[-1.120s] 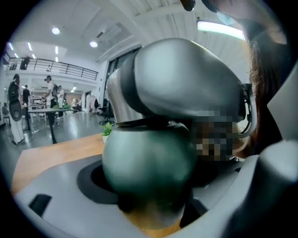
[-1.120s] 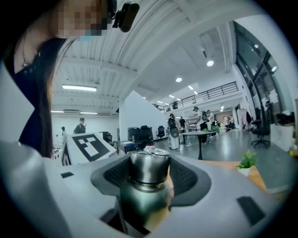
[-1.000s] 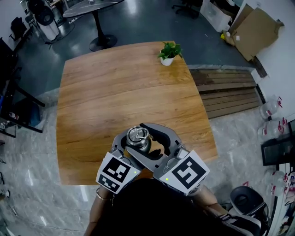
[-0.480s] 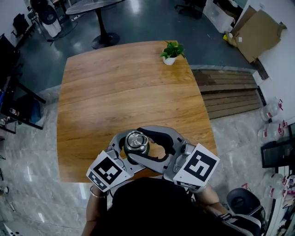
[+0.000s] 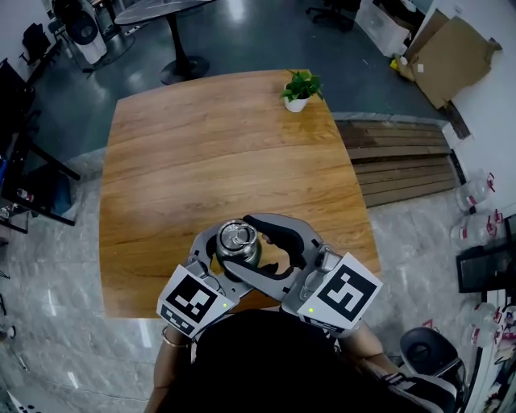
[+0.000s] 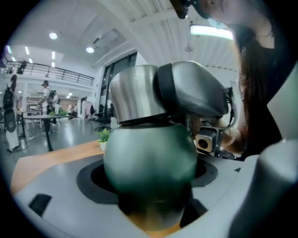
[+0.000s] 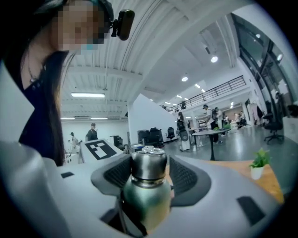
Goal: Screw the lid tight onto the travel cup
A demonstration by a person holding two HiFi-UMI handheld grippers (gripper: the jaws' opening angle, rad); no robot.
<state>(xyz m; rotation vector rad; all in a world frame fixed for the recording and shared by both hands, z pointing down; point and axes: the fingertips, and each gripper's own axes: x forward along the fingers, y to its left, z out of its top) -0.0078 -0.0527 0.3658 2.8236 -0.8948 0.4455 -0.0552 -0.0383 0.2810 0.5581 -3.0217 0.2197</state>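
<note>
A travel cup with a green body [image 6: 149,158] and a silver lid [image 5: 236,238] is held upright above the front edge of the wooden table [image 5: 218,153]. My left gripper [image 5: 227,260] is shut on the cup's body, which fills the space between its jaws in the left gripper view [image 6: 149,186]. My right gripper [image 5: 246,242] is shut on the lid [image 7: 149,167], its black pads [image 7: 184,176] pressing both sides. The right gripper's grey jaw wraps the lid's right side in the left gripper view.
A small potted plant [image 5: 298,87] stands at the table's far right corner. Wooden planks [image 5: 399,161] lie on the floor right of the table, with cardboard [image 5: 451,48] beyond. A round pedestal table [image 5: 165,16] stands behind.
The right gripper's marker cube swung out to the right and turned, then eased back slightly. The left cube shifted a little left and back. The cup stays held in both.
</note>
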